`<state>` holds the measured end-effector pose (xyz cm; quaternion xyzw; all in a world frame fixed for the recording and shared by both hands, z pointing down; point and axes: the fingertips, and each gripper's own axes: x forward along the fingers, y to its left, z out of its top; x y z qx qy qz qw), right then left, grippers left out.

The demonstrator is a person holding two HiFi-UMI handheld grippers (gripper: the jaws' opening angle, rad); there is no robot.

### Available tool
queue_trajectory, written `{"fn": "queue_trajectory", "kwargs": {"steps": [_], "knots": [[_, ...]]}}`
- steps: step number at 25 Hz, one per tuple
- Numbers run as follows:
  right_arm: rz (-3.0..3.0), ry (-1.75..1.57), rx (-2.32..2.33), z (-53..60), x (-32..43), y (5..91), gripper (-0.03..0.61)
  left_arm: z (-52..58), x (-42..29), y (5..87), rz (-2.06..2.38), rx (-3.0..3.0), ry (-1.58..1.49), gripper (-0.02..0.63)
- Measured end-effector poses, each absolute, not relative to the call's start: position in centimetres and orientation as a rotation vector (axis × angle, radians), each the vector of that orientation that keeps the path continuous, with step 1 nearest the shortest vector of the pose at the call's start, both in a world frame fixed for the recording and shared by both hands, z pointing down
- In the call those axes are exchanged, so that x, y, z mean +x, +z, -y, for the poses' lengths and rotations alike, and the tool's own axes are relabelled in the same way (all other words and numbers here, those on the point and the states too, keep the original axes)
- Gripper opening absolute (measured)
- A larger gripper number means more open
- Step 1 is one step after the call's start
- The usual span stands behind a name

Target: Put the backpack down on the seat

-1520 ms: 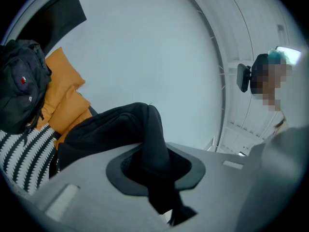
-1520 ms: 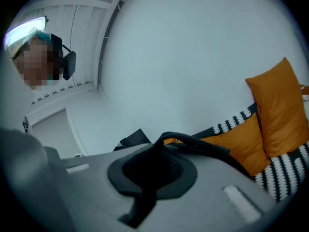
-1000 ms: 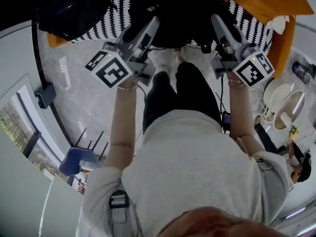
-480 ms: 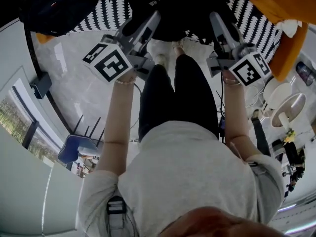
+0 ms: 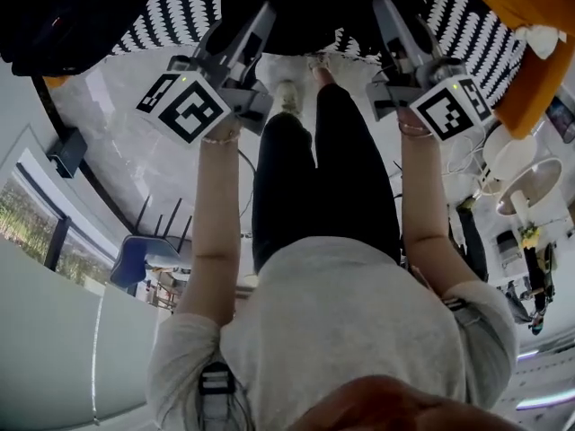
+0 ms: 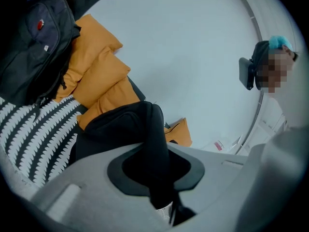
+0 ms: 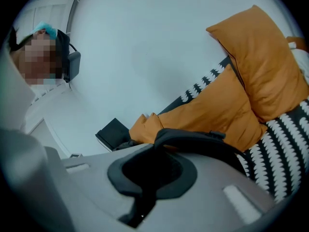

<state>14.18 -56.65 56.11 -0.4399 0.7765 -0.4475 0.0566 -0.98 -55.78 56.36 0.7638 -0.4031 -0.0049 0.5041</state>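
**A:** What surrounds the seat (image 5: 458, 25)?

**B:** It wears a black-and-white zigzag cover. Orange cushions (image 7: 251, 76) are piled at its back, against a plain pale wall (image 6: 193, 47). In front of the seat is a glossy pale floor (image 5: 117, 133), and the person stands there in dark trousers.

**A:** Anything else on the seat?

**B:** A second dark bag (image 6: 34, 42) sits toward its left end as the person faces it, leaning on the cushions.

**A:** And the backpack (image 5: 314, 7)?

**B:** It is at the middle of the seat's front edge, between the two claws. I can't tell whether it rests on the cover.

**A:** The claws?

**B:** The left claw (image 6: 157, 180) is closed on a black strap (image 6: 154, 139) of the backpack, with the pads pinching it. The right claw (image 7: 145, 178) is closed almost fully on the other strap (image 7: 203, 140), which arches up from its pads. Both claws point toward the seat, tipped slightly downward.
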Motion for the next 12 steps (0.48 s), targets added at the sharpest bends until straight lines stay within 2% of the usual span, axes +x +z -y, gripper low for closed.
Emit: {"fn": "queue_trajectory", "kwargs": {"steps": [12], "knots": [[-2.385, -1.425, -1.338, 56.4, 15.4, 60.9, 0.011, 55.3, -0.6, 63.0, 1.053, 1.729, -0.025, 0.067]]}}
